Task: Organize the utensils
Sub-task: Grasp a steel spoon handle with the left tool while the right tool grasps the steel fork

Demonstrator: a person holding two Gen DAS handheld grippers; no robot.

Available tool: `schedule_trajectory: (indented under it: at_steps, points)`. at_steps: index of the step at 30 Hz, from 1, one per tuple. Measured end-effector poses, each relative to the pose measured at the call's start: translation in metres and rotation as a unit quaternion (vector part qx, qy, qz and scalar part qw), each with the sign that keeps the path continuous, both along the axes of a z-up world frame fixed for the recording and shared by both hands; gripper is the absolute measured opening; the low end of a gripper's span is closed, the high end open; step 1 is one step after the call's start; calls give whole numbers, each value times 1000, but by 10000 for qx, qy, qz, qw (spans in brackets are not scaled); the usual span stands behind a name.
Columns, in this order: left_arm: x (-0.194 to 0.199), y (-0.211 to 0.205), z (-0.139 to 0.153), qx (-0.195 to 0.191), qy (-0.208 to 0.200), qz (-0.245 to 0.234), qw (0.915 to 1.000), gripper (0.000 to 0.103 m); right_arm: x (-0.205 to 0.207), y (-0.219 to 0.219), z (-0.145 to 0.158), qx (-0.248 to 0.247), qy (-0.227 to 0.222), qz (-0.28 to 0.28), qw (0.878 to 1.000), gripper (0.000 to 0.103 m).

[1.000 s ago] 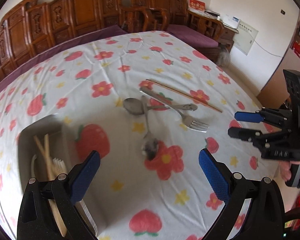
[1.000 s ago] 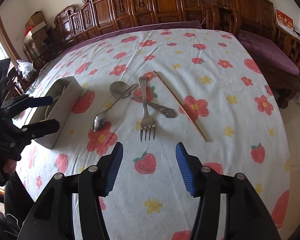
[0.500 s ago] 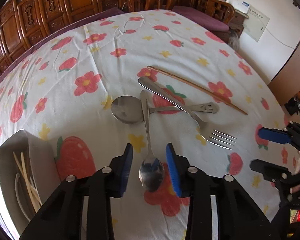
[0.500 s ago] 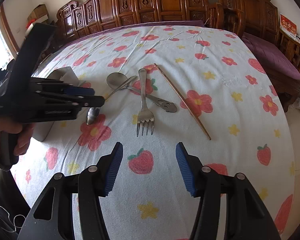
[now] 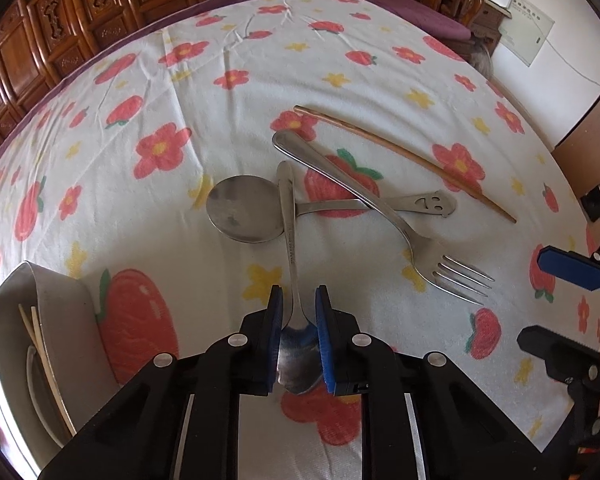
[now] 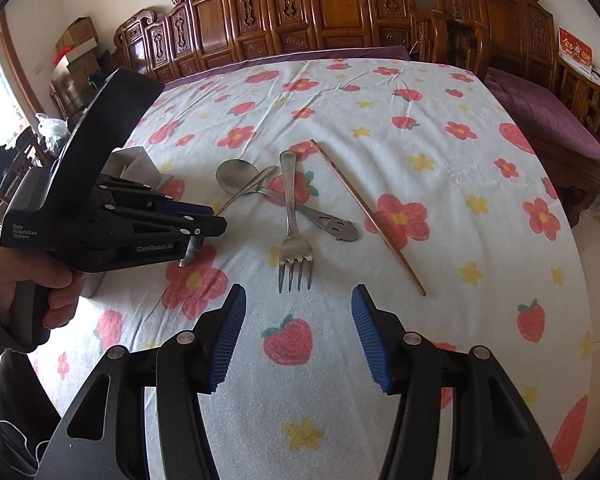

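My left gripper is shut on the bowl end of a slim steel spoon, whose handle rests across a round-bowled spoon with a smiley handle. A steel fork lies over that handle, and a brown chopstick lies beyond. In the right wrist view the left gripper grips the slim spoon low over the cloth. My right gripper is open and empty, just short of the fork's tines.
A grey utensil holder with chopsticks inside stands at the left, partly hidden behind the left gripper in the right wrist view. The flowered tablecloth covers the round table. Carved wooden chairs ring its far side.
My left gripper came down over the slim spoon and closed from wide open onto its bowl end. My right gripper stayed open and edged slightly toward the fork.
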State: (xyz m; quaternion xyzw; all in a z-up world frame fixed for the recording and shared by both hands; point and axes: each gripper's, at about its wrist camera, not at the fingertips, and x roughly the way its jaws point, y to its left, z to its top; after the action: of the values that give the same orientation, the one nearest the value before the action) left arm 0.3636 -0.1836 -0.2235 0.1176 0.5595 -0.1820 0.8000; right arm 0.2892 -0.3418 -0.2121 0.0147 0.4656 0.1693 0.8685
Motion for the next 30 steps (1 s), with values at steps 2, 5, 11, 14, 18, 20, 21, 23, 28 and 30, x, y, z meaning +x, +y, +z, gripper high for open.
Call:
schedule_trajectory:
  at_steps: [2, 5, 11, 14, 18, 20, 21, 23, 28, 30]
  points:
    - [0, 0, 0, 45, -54, -15, 10000, 10, 2, 1, -1, -16, 13, 6, 10000, 57]
    - [-1, 3, 2, 32, -124, -17, 9999, 4, 7, 3, -3, 5, 54, 12, 10000, 57]
    - [-12, 19, 14, -215, -310, 70, 9993, 3, 32, 12, -9, 72, 149, 92, 9998, 57]
    - [-19, 31, 27, -346, -442, 139, 9983, 3, 47, 20, -14, 54, 233, 156, 9996, 57]
    - [-25, 40, 42, -413, -612, 166, 9971, 3, 66, 33, -20, -35, 368, 300, 9989, 45]
    - [-27, 44, 48, -438, -695, 169, 9965, 3, 73, 39, -23, -155, 426, 342, 9984, 41]
    - [-29, 46, 52, -478, -716, 176, 9961, 3, 77, 42, -25, -269, 460, 345, 9980, 41]
    - [-31, 49, 58, -547, -765, 186, 9954, 3, 82, 47, -28, -472, 501, 345, 9970, 39]
    - [-39, 54, 69, -673, -852, 197, 9939, 3, 91, 57, -35, -838, 537, 391, 9943, 35]
    - [-42, 56, 73, -699, -893, 207, 9933, 3, 93, 61, -35, -1002, 514, 402, 9928, 34]
